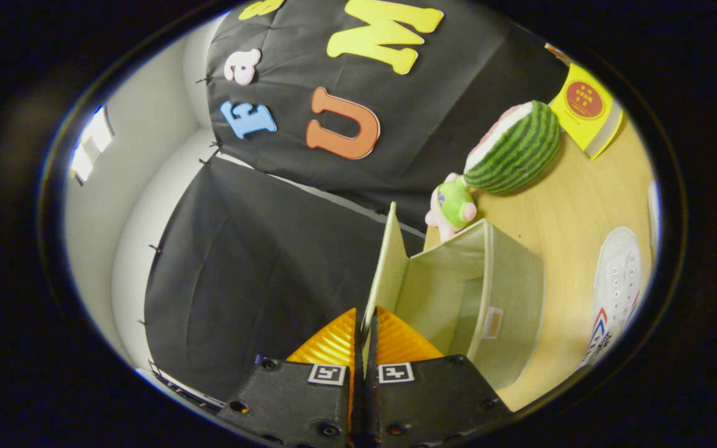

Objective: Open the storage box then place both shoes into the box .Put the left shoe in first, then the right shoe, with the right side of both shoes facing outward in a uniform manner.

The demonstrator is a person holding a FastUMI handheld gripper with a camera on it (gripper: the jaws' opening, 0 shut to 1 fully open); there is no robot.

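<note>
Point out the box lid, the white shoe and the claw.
box lid (384, 267), gripper view, on its raised flap.
white shoe (618, 280), gripper view, on its laced upper.
claw (366, 333), gripper view, between fingertips pinching the lid.

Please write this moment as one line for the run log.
phase: opening box | gripper: shut on lid, lid raised | storage box: open, no shoe visible inside | white shoe: on table beside box

Gripper (365, 336) pinching lid (383, 267) edge, lid raised; box (508, 298) open; shoe (617, 292) beside on table (570, 205).
</note>
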